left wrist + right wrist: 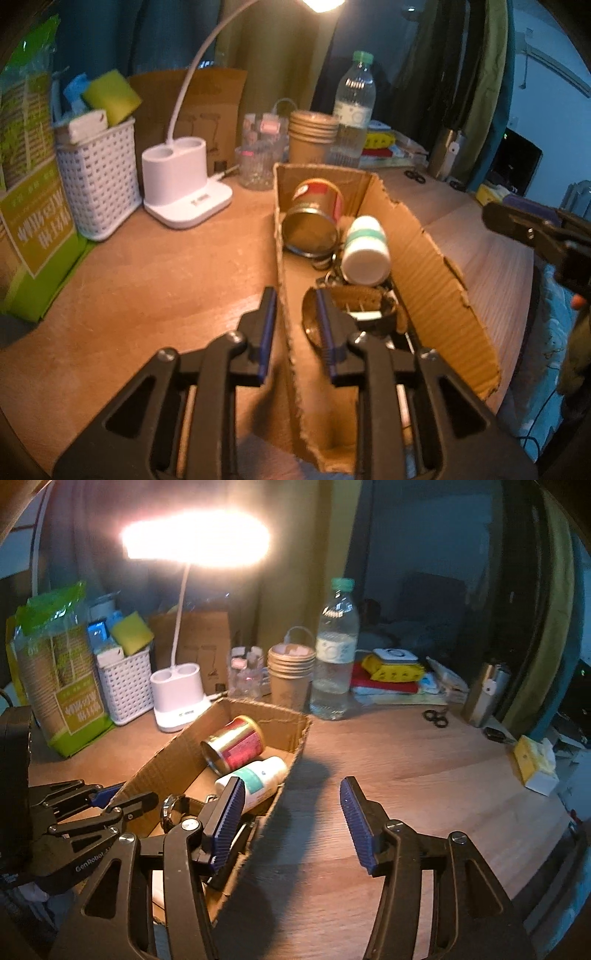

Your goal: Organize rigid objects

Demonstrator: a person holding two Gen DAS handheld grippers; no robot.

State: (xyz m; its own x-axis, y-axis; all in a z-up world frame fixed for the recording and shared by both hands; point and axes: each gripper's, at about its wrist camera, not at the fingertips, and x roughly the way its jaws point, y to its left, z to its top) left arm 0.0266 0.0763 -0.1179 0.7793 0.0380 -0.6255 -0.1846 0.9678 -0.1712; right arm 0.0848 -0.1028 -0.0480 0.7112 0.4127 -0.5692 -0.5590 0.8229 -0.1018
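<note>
An open cardboard box (424, 258) (166, 760) lies on the wooden table. In it lie a red and gold tin can (314, 218) (234, 744), a white pill bottle with a teal label (365, 247) (258, 779), a wristwatch (362, 310) (175, 808) and some keys (328, 273). My left gripper (295, 321) straddles the box's left wall, one finger outside and one inside, jaws open with a gap to the wall. My right gripper (291, 812) is open and empty, its left finger over the box's right wall, its right finger above bare table.
At the back stand a white desk lamp (184, 184) (177, 698), a white basket (96, 177) (127, 686), stacked paper cups (312, 140) (290, 672), a water bottle (352, 110) (334, 650), a green bag (62, 679), scissors (436, 716) and a tissue pack (535, 764).
</note>
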